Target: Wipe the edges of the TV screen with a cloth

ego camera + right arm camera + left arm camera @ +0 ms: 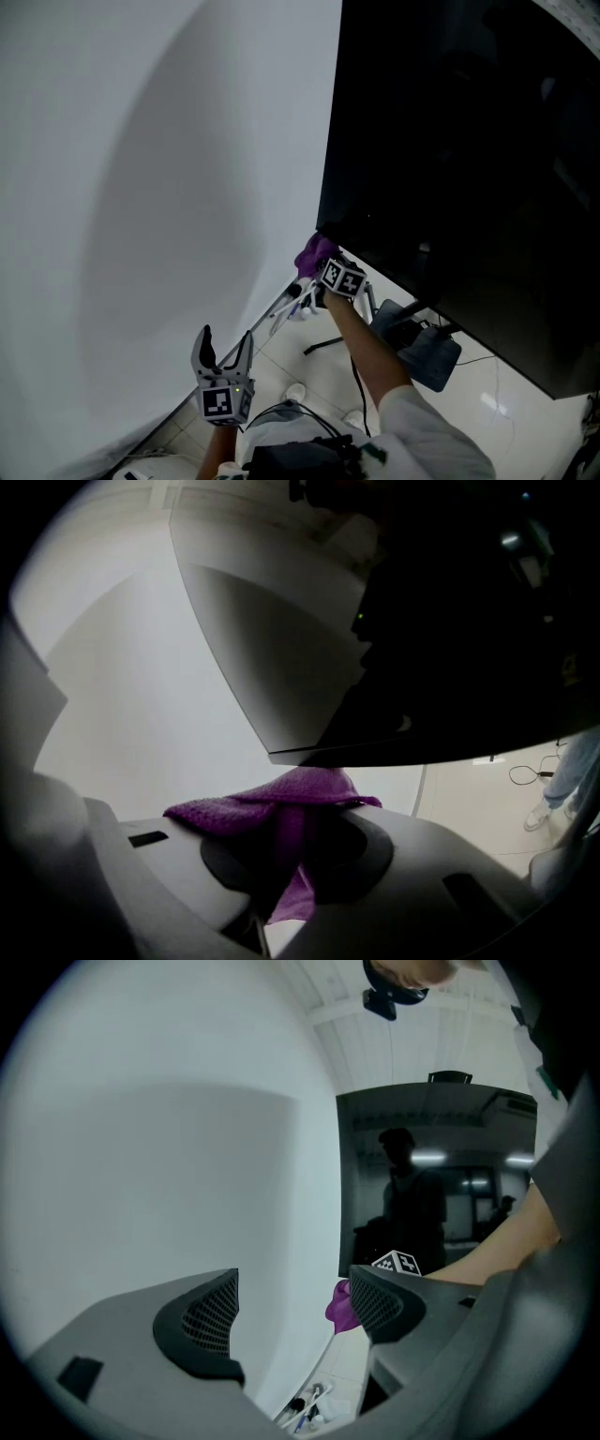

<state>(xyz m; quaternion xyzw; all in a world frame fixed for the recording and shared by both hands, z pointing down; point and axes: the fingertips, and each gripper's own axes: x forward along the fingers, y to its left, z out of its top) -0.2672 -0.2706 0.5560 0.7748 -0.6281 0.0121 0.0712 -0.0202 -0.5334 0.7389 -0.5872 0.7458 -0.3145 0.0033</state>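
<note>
A large black TV screen [459, 159] fills the upper right of the head view, against a white wall. My right gripper [323, 267] is shut on a purple cloth [314, 251] and presses it against the TV's lower left corner. In the right gripper view the purple cloth [281, 808] bunches between the jaws and touches the TV's bottom edge [403, 752]. My left gripper [223, 354] hangs lower left, open and empty, away from the TV. In the left gripper view the cloth [339, 1305] shows past the right jaw, below the TV [431, 1176].
The white wall [141, 187] takes up the left. Below the TV, the tiled floor holds a black stand base [417, 342], cables [356, 375] and small white items [291, 305] by the wall. A person's sleeve [441, 441] is at the bottom.
</note>
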